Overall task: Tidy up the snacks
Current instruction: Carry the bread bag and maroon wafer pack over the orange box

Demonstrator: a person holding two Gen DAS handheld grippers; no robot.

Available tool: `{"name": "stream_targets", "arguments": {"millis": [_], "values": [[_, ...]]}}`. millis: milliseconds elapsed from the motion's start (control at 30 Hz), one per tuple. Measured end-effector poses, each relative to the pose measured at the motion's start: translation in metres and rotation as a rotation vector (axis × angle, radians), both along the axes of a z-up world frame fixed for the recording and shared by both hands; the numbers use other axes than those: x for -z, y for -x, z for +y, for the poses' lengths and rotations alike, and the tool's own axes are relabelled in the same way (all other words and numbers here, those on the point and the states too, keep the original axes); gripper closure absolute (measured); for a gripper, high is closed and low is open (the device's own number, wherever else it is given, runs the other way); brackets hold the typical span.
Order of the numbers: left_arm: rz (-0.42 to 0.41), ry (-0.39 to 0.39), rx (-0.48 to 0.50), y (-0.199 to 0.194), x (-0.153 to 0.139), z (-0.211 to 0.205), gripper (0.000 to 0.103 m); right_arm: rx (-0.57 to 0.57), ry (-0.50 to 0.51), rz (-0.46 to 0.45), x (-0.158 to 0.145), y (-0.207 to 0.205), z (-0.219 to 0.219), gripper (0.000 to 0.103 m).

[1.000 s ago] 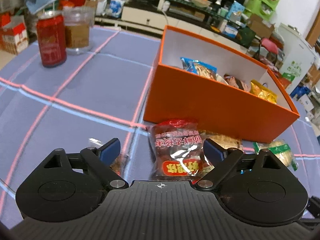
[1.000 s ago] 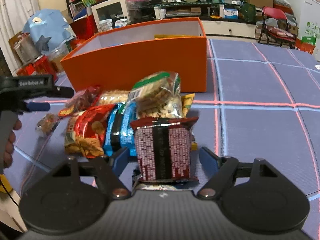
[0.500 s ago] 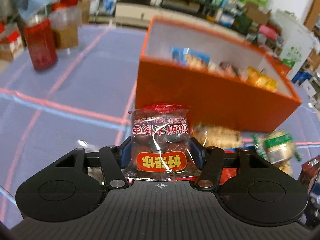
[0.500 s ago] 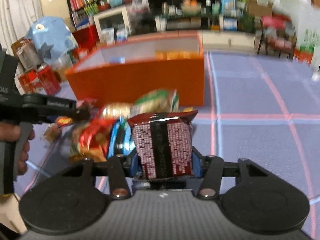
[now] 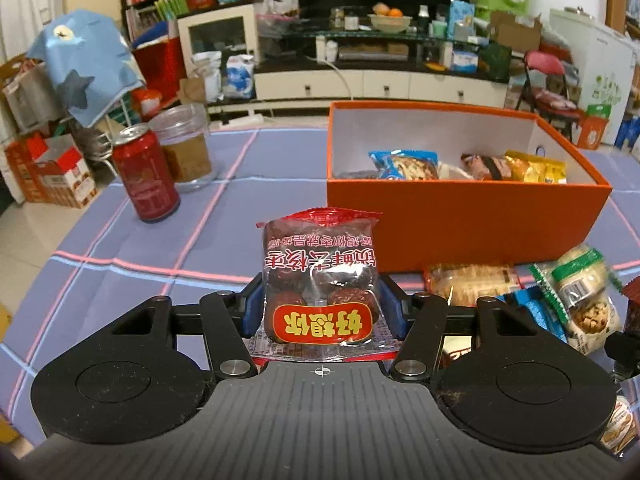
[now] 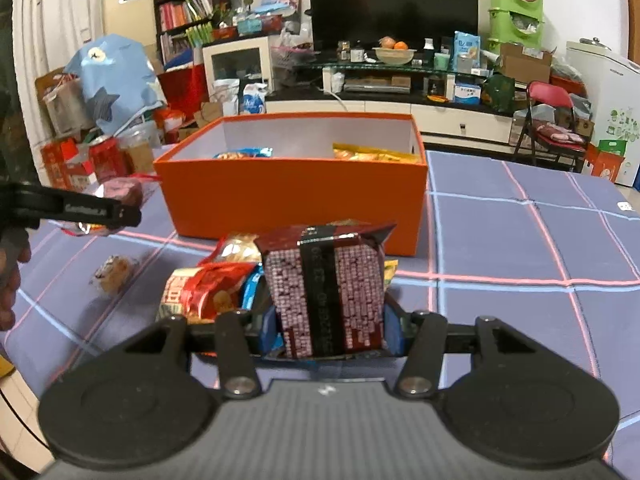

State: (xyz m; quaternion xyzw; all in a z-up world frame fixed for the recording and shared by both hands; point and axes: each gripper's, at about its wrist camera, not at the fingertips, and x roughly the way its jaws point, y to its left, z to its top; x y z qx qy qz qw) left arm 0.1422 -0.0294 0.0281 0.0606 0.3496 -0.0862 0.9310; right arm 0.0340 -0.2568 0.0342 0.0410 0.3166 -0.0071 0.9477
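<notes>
1. Two grippers are in view, each clamped on one snack packet and held above the checked blue tablecloth (image 5: 120,240).
2. One clear packet of dark red dates (image 5: 320,280) stands upright in the left gripper (image 5: 320,312), its blue pads pressing on both sides; the packet's red sealed edge points up.
3. One maroon packet (image 6: 326,292) with a black centre strip stands upright in the right gripper (image 6: 326,330), squeezed between its blue pads.
4. One orange box (image 5: 460,224) sits open on the cloth ahead of both grippers. At least four packets lie inside it in the left wrist view: a blue one (image 5: 402,162), a brown one (image 5: 484,166) and two yellow ones (image 5: 536,168).
5. One pile of loose snacks lies in front of the box, including a pale biscuit packet (image 5: 470,282), a green-edged packet (image 5: 580,292) and a red packet (image 6: 208,288). A small wrapped item (image 6: 112,274) lies apart, to the left of the pile.
6. One red can (image 5: 146,174) and one clear jar (image 5: 184,146) stand just beside each other, well left of the box.
7. Seen from the right wrist camera, the left gripper reaches in from the left edge, roughly level, near the box's left corner, with the person's hand (image 6: 10,276) below it.
</notes>
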Motion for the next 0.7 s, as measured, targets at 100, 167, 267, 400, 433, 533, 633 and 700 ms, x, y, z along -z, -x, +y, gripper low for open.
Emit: {"name": "stream_targets", "arguments": {"millis": [100, 167, 267, 400, 433, 533, 633, 700], "values": [[-0.007, -0.015, -0.007, -0.0004, 0.0014, -0.0003, 0.073, -0.002, -0.006, 0.009, 0.0014, -0.0008, 0.0002, 0.047], [-0.009, -0.022, -0.009, -0.0006, 0.0019, -0.0001, 0.073, -0.001, -0.008, 0.009, 0.0012, -0.001, -0.0008, 0.047], [-0.005, -0.027, -0.01, -0.0018, 0.003, -0.0007, 0.073, 0.0, -0.008, 0.008, 0.0017, -0.0005, -0.0006, 0.047], [-0.005, -0.025, -0.003, -0.0014, 0.0022, -0.0018, 0.073, 0.001, -0.008, 0.006, 0.0012, -0.0004, -0.0006, 0.047], [-0.005, -0.026, -0.003, -0.0013, 0.0023, -0.003, 0.073, 0.0, -0.009, 0.006, 0.0012, -0.0003, -0.0007, 0.047], [-0.001, -0.027, 0.002, -0.0007, 0.0031, -0.0034, 0.073, 0.003, -0.01, 0.005, 0.0008, -0.0001, -0.0007, 0.047], [0.001, -0.031, 0.006, -0.0006, 0.0036, -0.0044, 0.073, 0.005, -0.01, 0.003, 0.0001, -0.0002, -0.0002, 0.047], [0.001, -0.03, 0.008, -0.0003, 0.0037, -0.0048, 0.073, 0.006, -0.01, -0.006, -0.0012, 0.0011, 0.0006, 0.047]]}}
